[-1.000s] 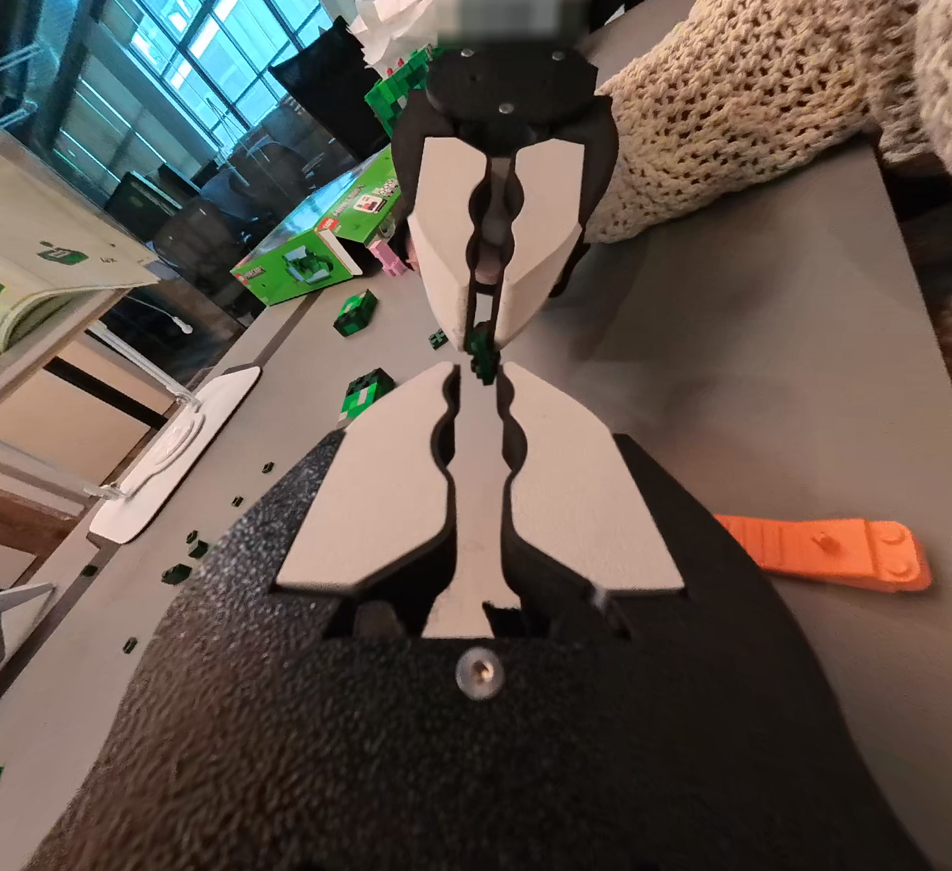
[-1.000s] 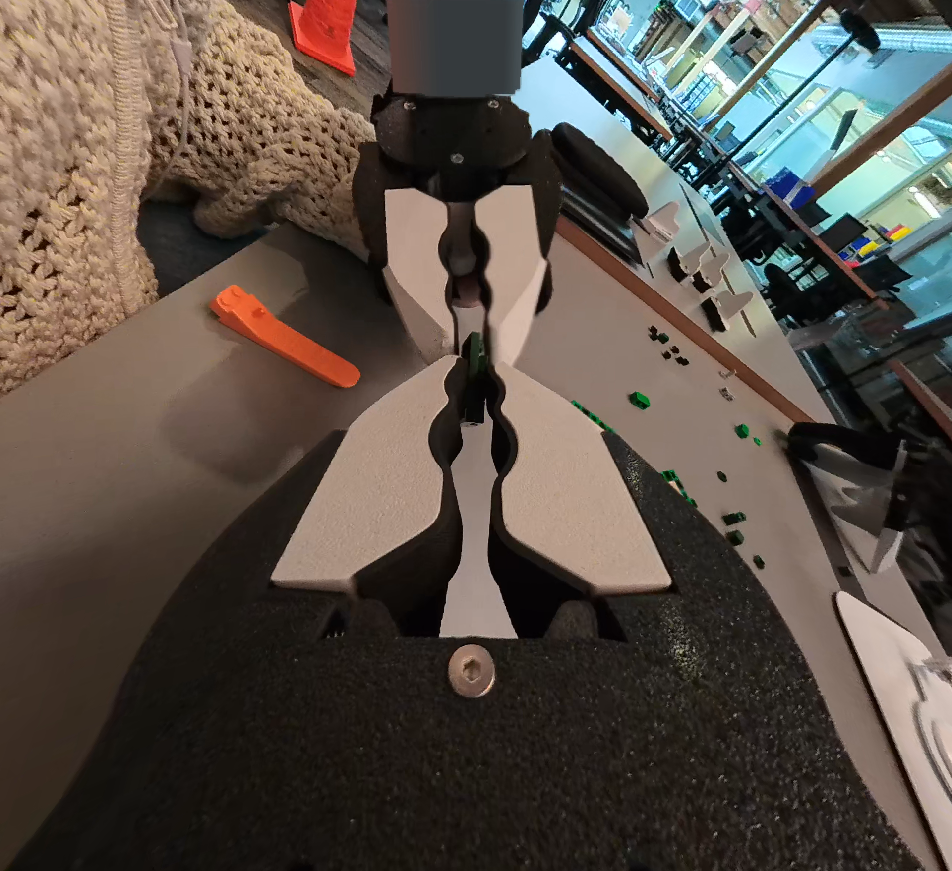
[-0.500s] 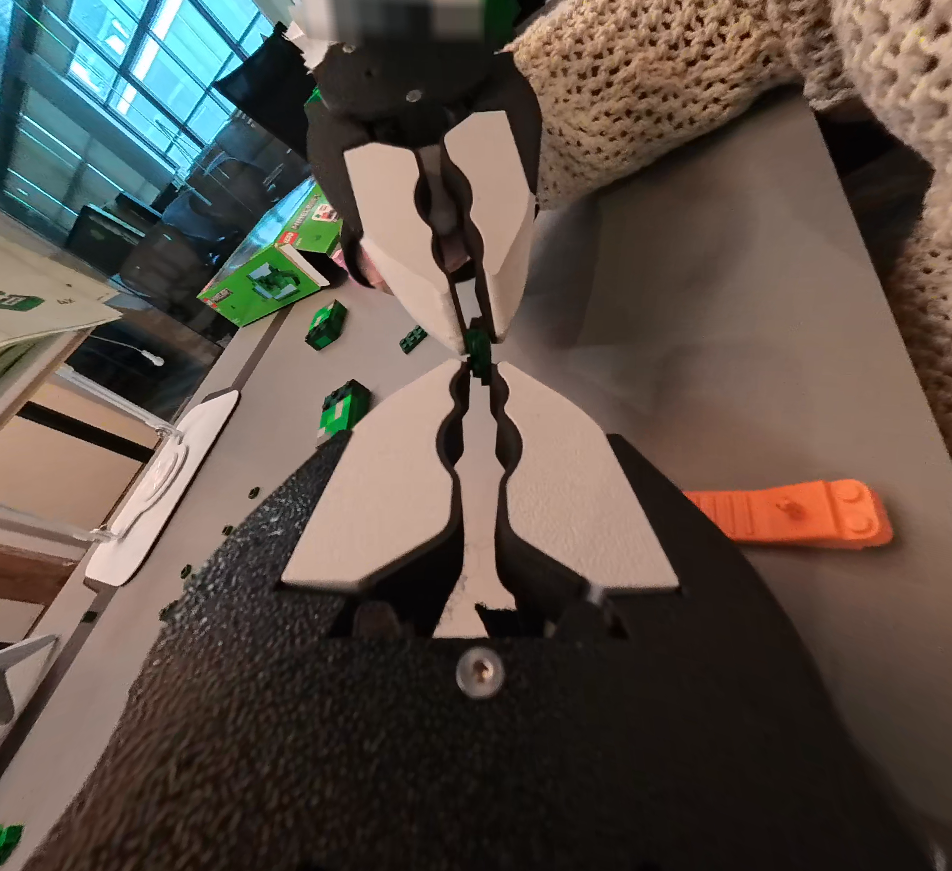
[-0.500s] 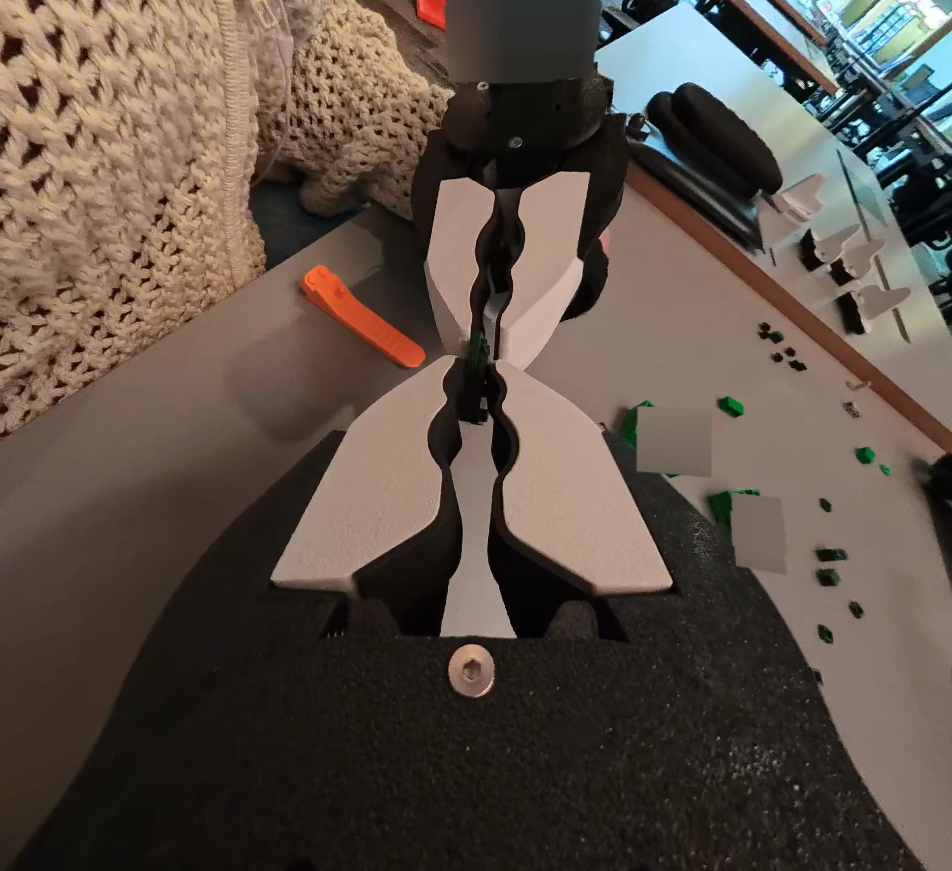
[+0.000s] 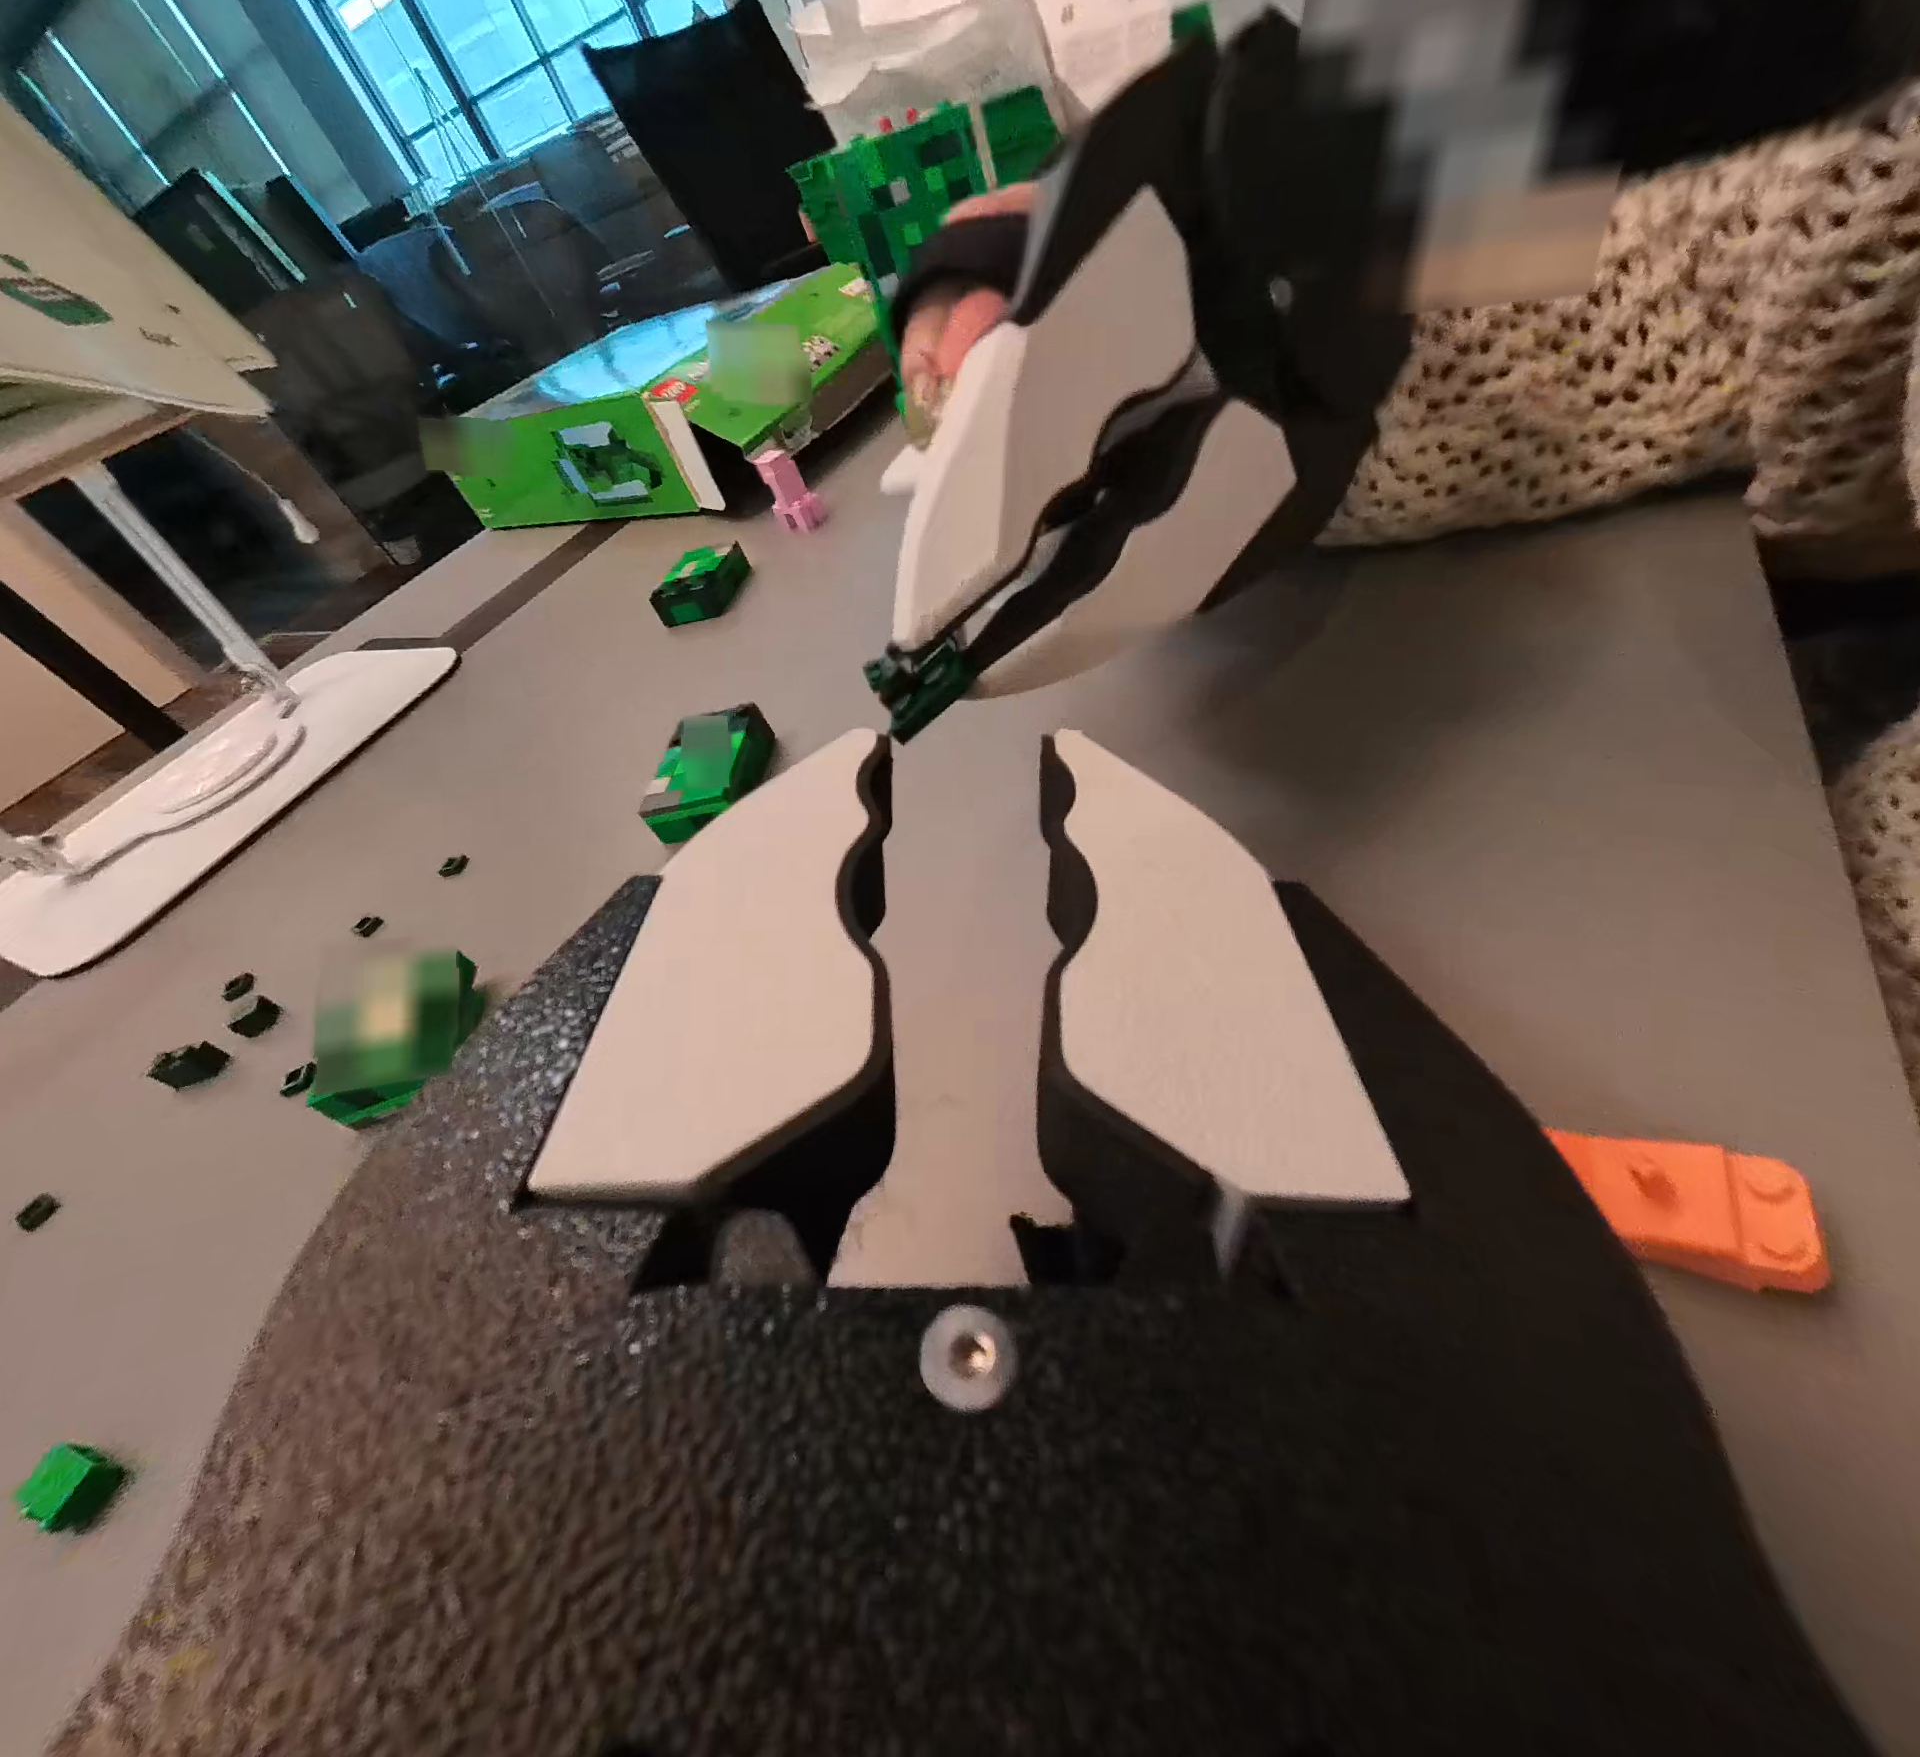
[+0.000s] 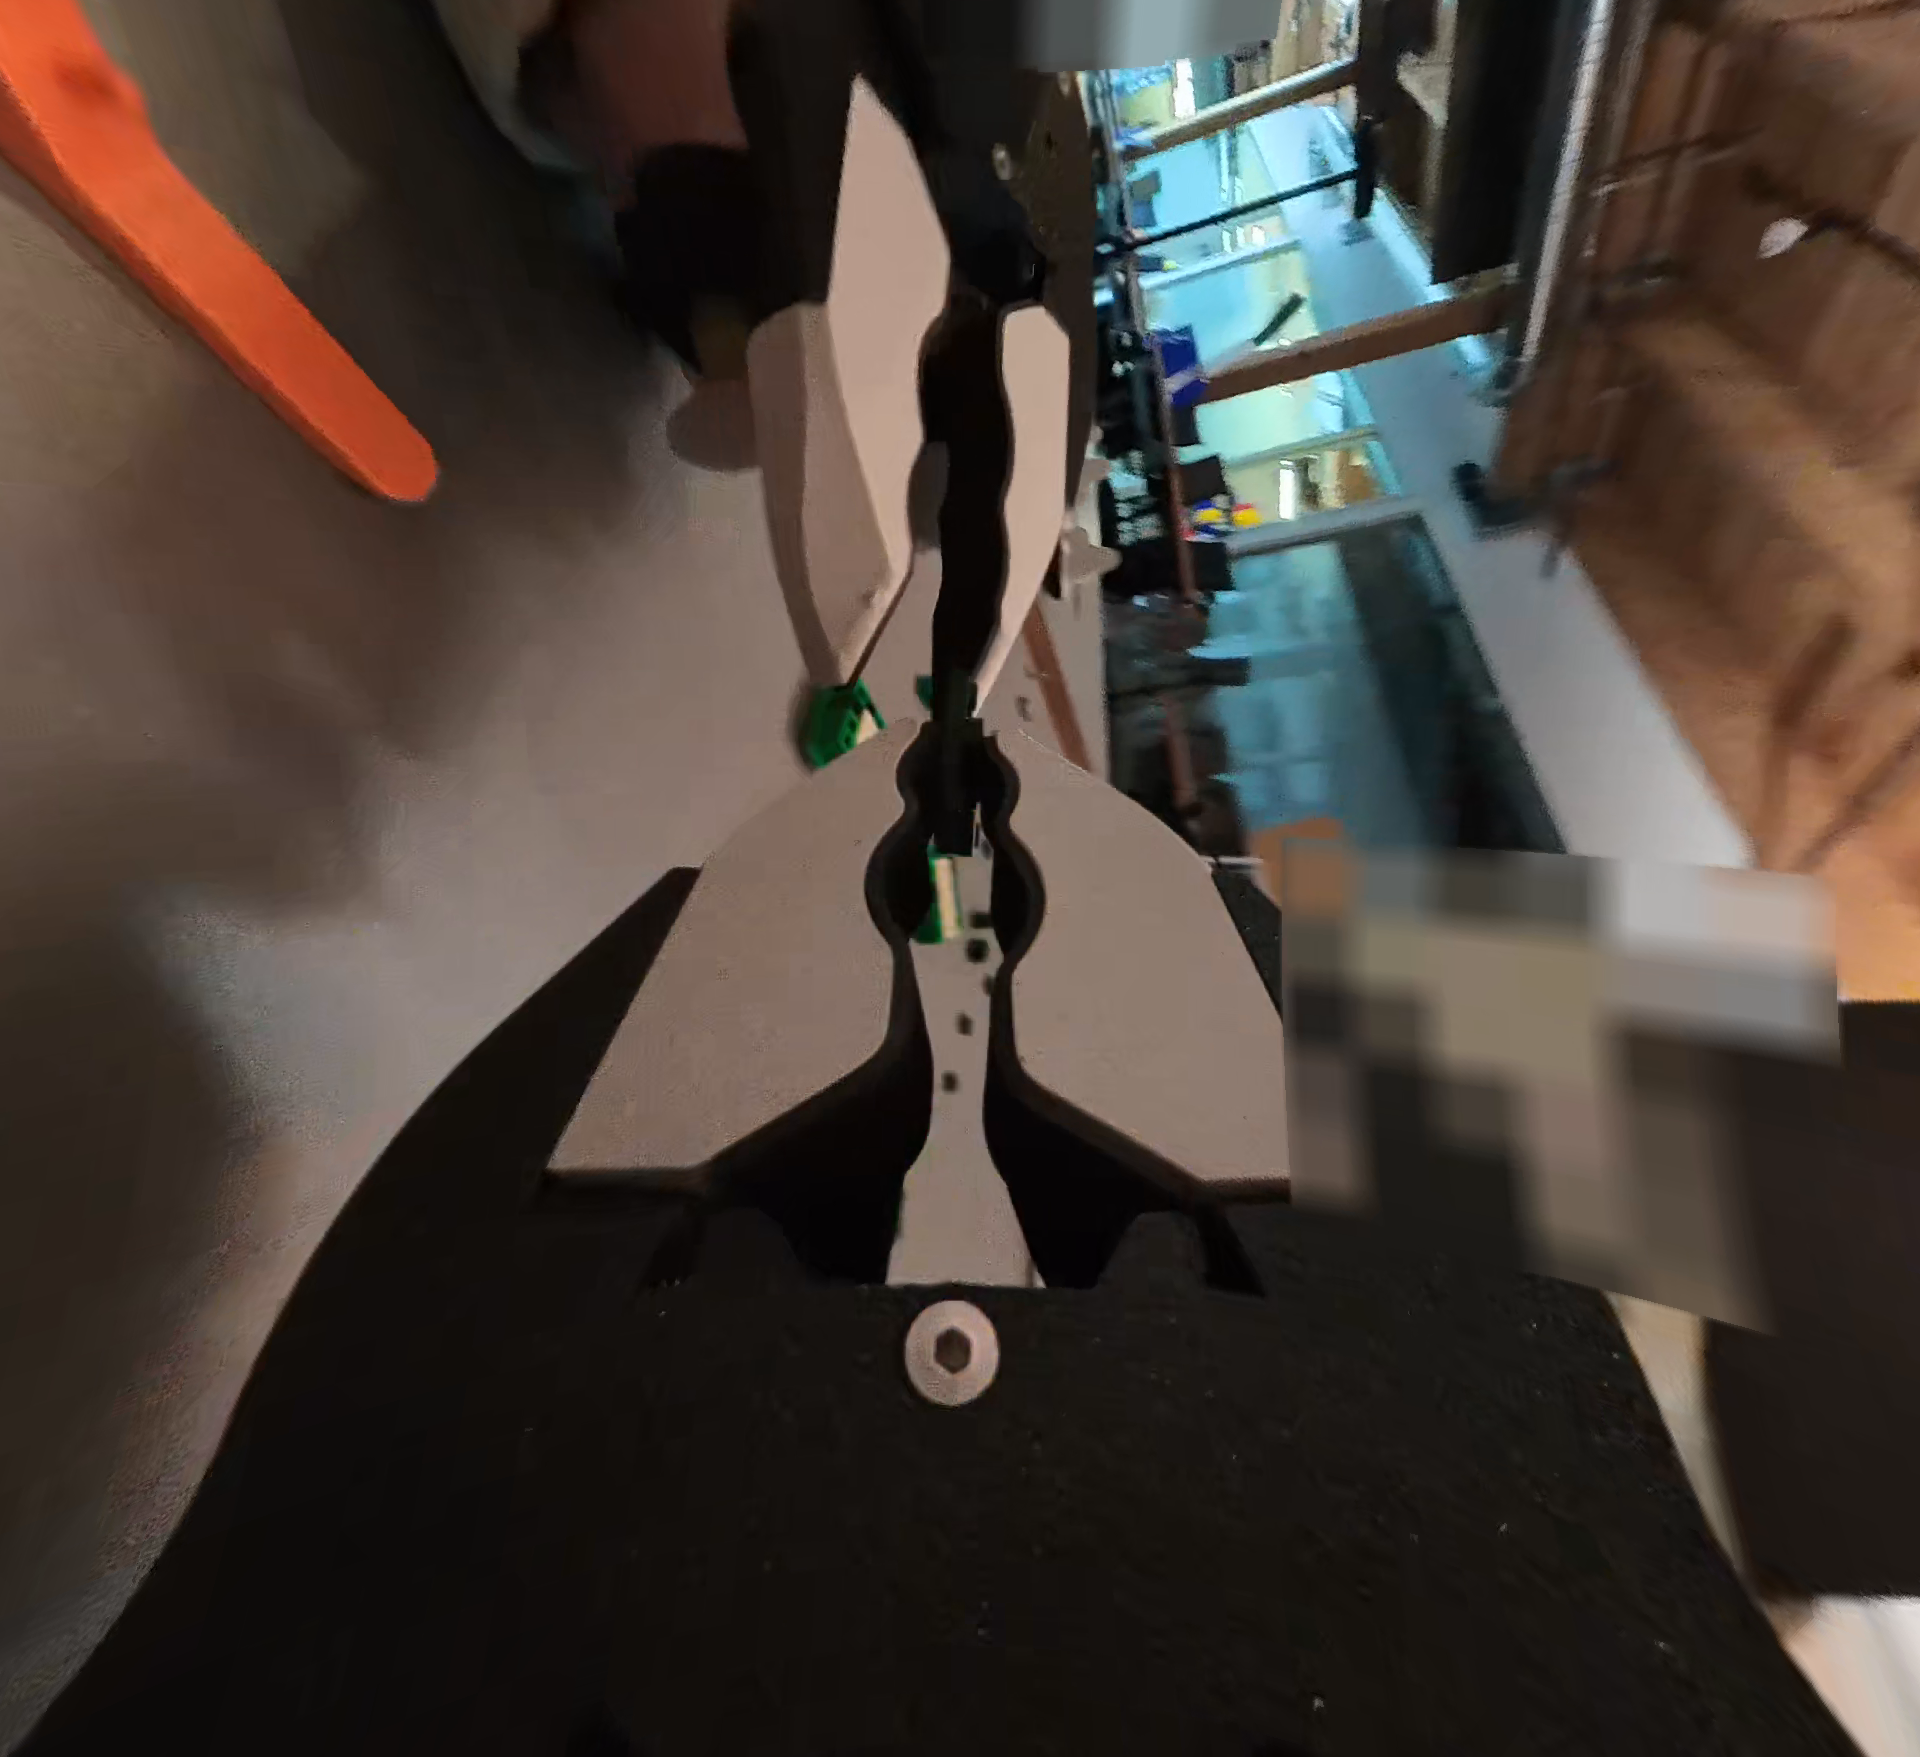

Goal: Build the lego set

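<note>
My left gripper is open and empty, low over the grey table. Just beyond its left fingertip, my right gripper is rolled on its side and shut on a small dark green lego piece, held above the table. In the right wrist view, which is rolled and blurred, my right gripper pinches that dark piece at its tips. The left gripper faces it tip to tip.
An orange brick separator lies at the right and also shows in the right wrist view. Green lego assemblies and small loose pieces lie to the left. A green box, a pink figure and a white stand base stand farther back.
My left gripper has opened and let go of the dark green piece. My right gripper has kept the piece and rolled onto its side.
</note>
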The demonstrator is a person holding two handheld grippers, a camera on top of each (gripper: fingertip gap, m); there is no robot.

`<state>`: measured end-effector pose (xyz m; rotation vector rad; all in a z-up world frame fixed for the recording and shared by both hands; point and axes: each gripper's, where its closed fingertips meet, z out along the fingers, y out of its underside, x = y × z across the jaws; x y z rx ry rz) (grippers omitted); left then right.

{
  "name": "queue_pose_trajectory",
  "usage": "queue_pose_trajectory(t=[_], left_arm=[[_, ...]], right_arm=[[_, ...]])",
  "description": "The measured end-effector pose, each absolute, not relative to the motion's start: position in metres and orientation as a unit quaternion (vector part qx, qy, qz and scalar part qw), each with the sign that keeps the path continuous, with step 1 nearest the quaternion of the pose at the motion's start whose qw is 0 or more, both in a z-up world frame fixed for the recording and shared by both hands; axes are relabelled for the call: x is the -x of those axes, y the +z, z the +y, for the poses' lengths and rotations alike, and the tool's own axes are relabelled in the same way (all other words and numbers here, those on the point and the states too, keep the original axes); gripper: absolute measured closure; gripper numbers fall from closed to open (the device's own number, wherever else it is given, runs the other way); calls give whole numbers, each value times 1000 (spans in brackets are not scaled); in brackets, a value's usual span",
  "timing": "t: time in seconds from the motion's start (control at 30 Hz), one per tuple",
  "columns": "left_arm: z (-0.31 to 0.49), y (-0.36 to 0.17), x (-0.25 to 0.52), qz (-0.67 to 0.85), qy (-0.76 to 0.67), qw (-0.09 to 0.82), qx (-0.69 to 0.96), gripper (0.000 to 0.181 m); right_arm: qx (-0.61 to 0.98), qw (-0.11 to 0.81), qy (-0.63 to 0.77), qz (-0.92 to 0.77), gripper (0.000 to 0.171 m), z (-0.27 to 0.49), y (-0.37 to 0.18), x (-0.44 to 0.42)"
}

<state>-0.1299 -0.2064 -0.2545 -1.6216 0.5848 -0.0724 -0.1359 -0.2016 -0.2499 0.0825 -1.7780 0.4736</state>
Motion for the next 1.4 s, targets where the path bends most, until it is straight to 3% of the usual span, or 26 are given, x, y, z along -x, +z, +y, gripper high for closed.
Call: queue_pose_trajectory(t=[0.27, 0.37, 0.53, 0.87, 1.2, 1.3, 1.4], left_arm=[[-204, -248, 135, 205, -86, 660, 718, 153], [-204, -249, 133, 207, -89, 659, 718, 163], [-207, -244, 132, 203, -114, 669, 706, 158], [-205, -249, 137, 200, -95, 664, 714, 166], [-206, -253, 141, 219, -51, 664, 713, 166], [-210, -251, 141, 230, -51, 672, 703, 166], [-214, -251, 133, 272, -43, 677, 683, 166]], right_arm=[[-78, 670, 122, -728, 165, -208, -245, 139], [-79, 672, 121, -727, 165, -209, -244, 139], [-81, 669, 124, -729, 165, -210, -246, 139], [-54, 658, 157, -734, 165, -211, -251, 140], [39, 577, 293, -761, 140, -211, -254, 138], [107, 503, 400, -758, 136, -206, -247, 135], [151, 368, 502, -768, 136, -212, -250, 127]])
